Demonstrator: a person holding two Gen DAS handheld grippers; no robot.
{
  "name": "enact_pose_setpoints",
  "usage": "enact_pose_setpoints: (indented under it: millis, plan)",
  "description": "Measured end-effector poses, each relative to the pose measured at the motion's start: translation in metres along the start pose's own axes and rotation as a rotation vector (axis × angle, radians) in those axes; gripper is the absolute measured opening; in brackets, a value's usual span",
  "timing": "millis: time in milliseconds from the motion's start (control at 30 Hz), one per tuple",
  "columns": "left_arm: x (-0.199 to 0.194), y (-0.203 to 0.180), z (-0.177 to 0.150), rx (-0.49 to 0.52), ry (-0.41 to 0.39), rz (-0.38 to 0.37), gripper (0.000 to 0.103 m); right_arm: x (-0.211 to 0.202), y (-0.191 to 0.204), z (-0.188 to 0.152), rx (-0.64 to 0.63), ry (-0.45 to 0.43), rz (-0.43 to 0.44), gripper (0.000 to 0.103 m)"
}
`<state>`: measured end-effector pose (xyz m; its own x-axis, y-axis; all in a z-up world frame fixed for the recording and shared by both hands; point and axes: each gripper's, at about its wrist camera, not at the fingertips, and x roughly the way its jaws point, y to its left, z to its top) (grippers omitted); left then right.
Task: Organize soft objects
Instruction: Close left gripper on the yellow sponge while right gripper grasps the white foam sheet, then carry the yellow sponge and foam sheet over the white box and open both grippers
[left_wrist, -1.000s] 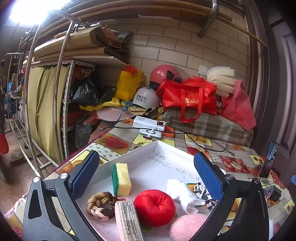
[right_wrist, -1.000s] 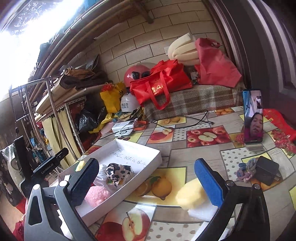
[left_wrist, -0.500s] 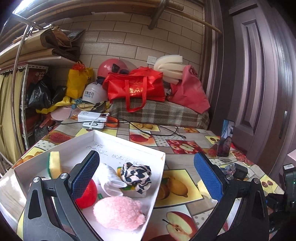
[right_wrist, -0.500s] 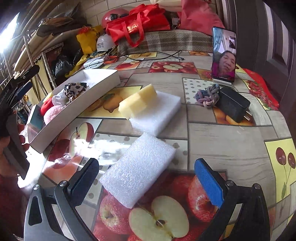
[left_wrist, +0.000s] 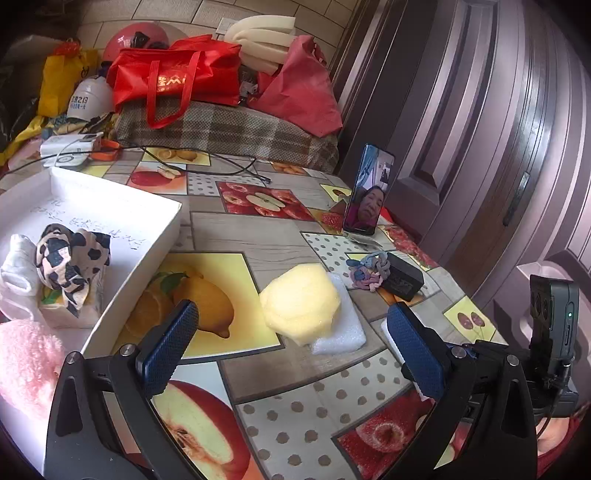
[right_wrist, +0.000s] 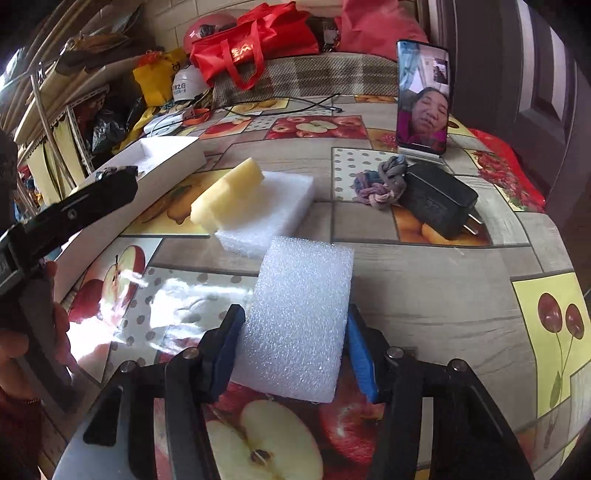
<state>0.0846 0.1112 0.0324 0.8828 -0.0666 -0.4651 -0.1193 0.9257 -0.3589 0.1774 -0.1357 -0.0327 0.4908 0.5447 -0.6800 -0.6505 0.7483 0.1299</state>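
Note:
My right gripper (right_wrist: 293, 350) is shut on a white foam block (right_wrist: 299, 317) low over the table. Beyond it a yellow sponge (right_wrist: 225, 199) leans on a second white foam block (right_wrist: 269, 210). In the left wrist view my left gripper (left_wrist: 291, 347) is open and empty, just short of the yellow sponge (left_wrist: 301, 302) and the foam block (left_wrist: 341, 332) under it. The white box (left_wrist: 162, 243) at left holds a spotted cloth (left_wrist: 68, 262), a white sock (left_wrist: 16, 284) and a pink puff (left_wrist: 26, 358).
A knotted rope toy (right_wrist: 380, 181) lies against a black charger (right_wrist: 437, 199). A phone (right_wrist: 423, 99) stands upright behind them. A cable (left_wrist: 207, 162) runs across the far table. Bags and helmets pile up at the back. The table edge curves on the right.
My right gripper has moved forward and closed on the near white foam block. My left gripper has swung right, from over the box to the yellow sponge.

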Motion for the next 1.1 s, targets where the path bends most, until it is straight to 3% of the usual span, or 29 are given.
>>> enact_pose_setpoints:
  millis: [133, 300, 467, 500, 567, 600, 667, 833, 1100]
  plan:
    - [0.031, 0.006, 0.007, -0.088, 0.073, -0.015, 0.103, -0.011, -0.033, 0.004, 0.161, -0.129, 0.054, 0.054]
    - [0.069, 0.011, 0.008, -0.174, 0.185, -0.054, 0.102, -0.010, -0.041, 0.002, 0.219, -0.147, 0.142, 0.054]
    - [0.082, -0.003, 0.010, -0.129, 0.211, -0.025, 0.101, -0.007, -0.042, 0.004, 0.226, -0.141, 0.176, 0.055]
    - [0.082, -0.005, 0.010, -0.118, 0.213, -0.023, 0.096, -0.007, -0.042, 0.003, 0.226, -0.137, 0.182, 0.055]
    - [0.085, -0.003, 0.008, -0.129, 0.238, -0.043, 0.058, -0.006, -0.041, 0.002, 0.226, -0.128, 0.195, 0.055]
    - [0.085, -0.001, 0.007, -0.139, 0.238, -0.052, 0.058, -0.006, -0.040, 0.002, 0.225, -0.126, 0.199, 0.055]
    - [0.080, 0.002, 0.007, -0.154, 0.214, -0.072, 0.057, -0.006, -0.040, 0.002, 0.223, -0.129, 0.200, 0.055]
    - [0.062, 0.001, 0.009, -0.143, 0.136, -0.043, 0.057, -0.007, -0.043, 0.002, 0.234, -0.141, 0.204, 0.055]
    - [0.017, -0.037, 0.008, 0.103, -0.043, 0.139, 0.057, -0.018, -0.036, 0.003, 0.194, -0.206, 0.212, 0.055]
